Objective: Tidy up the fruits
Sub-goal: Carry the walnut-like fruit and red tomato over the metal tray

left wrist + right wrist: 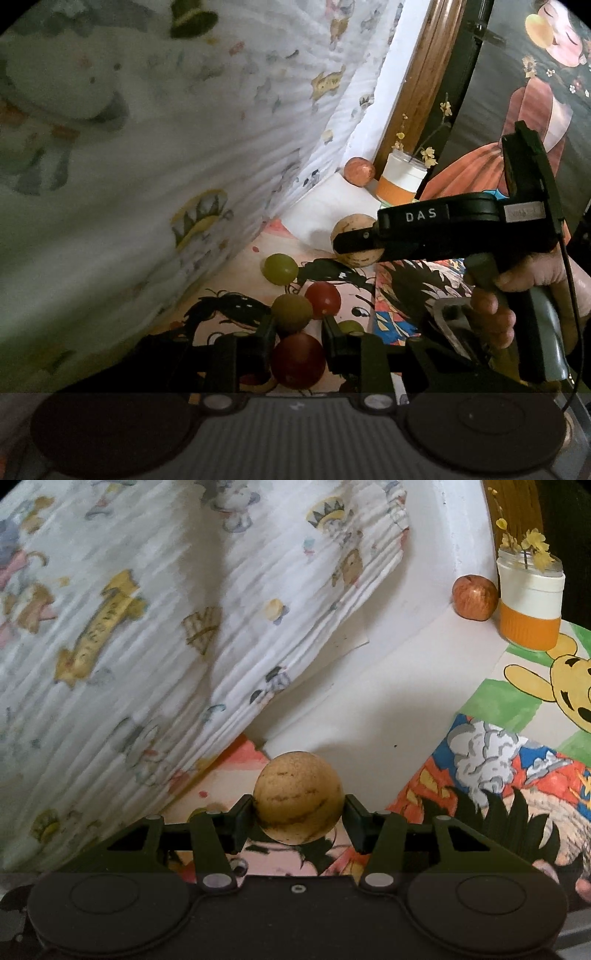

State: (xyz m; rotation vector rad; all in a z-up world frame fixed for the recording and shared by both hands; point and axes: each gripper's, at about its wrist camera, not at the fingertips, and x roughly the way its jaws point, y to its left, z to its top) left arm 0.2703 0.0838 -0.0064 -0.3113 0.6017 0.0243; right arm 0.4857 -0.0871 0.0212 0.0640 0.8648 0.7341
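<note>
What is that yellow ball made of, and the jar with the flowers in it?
Yellow ball: looks like a matte fake fruit, maybe foam or plastic, perfectly round with painted brown streaks; real fruit cannot be ruled out. Jar: probably plastic, with a cloudy see-through rim, a smooth white body and a ribbed orange band.

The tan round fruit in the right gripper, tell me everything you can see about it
The tan round fruit is a matte, yellowish-tan ball with faint dark streaks and speckles. It sits between the right gripper fingers, both pads against its sides, low over a colourful cartoon print. From the left wrist view, a gripper finger crosses its front.
</note>
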